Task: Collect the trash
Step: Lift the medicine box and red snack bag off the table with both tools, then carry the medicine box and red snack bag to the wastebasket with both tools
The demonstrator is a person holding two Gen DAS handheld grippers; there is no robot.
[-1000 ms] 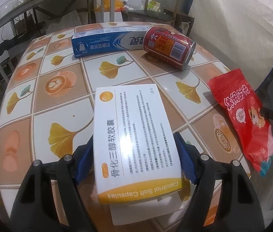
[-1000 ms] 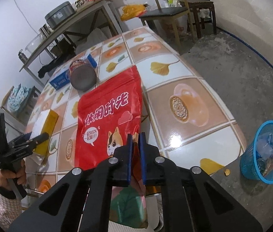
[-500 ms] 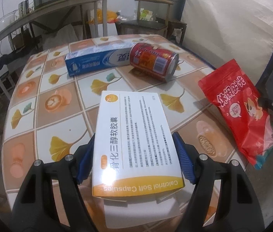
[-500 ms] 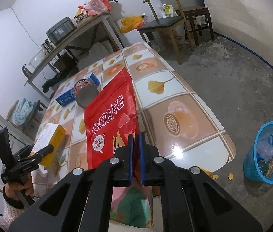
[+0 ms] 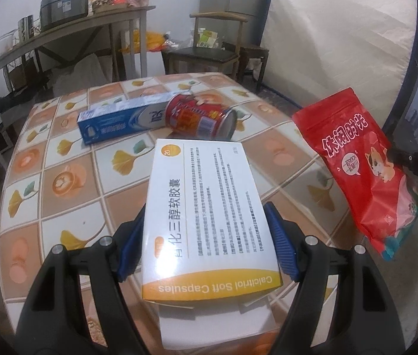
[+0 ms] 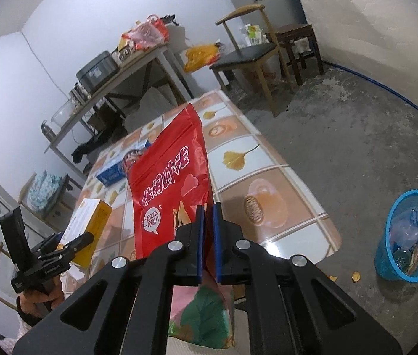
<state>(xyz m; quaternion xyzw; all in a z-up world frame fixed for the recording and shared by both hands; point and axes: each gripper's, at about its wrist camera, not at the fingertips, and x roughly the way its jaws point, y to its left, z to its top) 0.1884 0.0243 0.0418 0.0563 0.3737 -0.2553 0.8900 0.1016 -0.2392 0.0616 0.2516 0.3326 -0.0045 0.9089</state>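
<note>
Left gripper (image 5: 206,242) clamps the white-and-orange cardboard capsule box (image 5: 206,219); right gripper (image 6: 208,230) pinches the red foil snack pouch (image 6: 170,183). Both now hang higher above the tiled table (image 5: 70,177) than before.

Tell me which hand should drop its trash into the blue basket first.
Right, probably: the right gripper holds the red pouch, and the blue basket sits on the floor on its side; the left wrist view shows no basket.
</note>
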